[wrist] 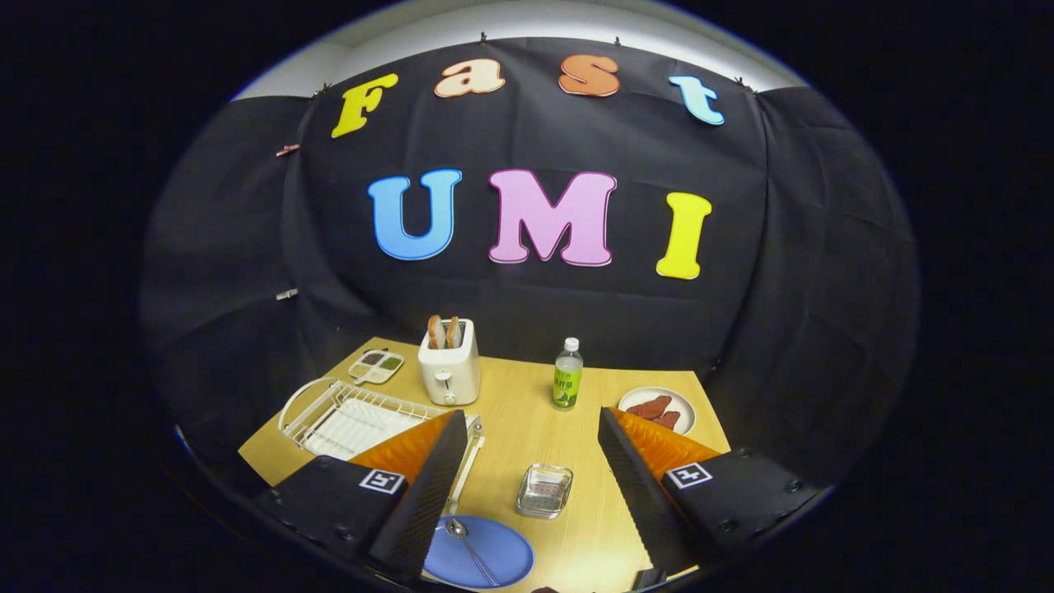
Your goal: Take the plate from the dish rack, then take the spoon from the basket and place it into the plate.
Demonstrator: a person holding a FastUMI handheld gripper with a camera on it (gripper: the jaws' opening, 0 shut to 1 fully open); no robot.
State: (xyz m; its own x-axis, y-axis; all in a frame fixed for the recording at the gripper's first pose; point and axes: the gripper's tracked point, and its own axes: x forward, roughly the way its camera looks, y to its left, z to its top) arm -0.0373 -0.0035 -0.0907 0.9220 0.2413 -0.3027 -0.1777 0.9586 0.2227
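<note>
A blue plate [486,556] lies flat on the wooden table [519,428], just right of my left finger. A metal spoon [469,548] rests on the plate, bowl end away from me. The small square wire basket [544,491] sits between my fingers, a little ahead of the plate, and looks empty. The white dish rack [350,416] stands beyond my left finger, partly hidden by it. My gripper [527,449] hangs high above the table, open wide, with nothing between its fingers.
A white toaster [450,366] with bread slices stands behind the rack, beside a small divided dish [376,366]. A green-labelled bottle [566,375] stands mid-table. A white plate with reddish food [657,409] lies beyond my right finger.
</note>
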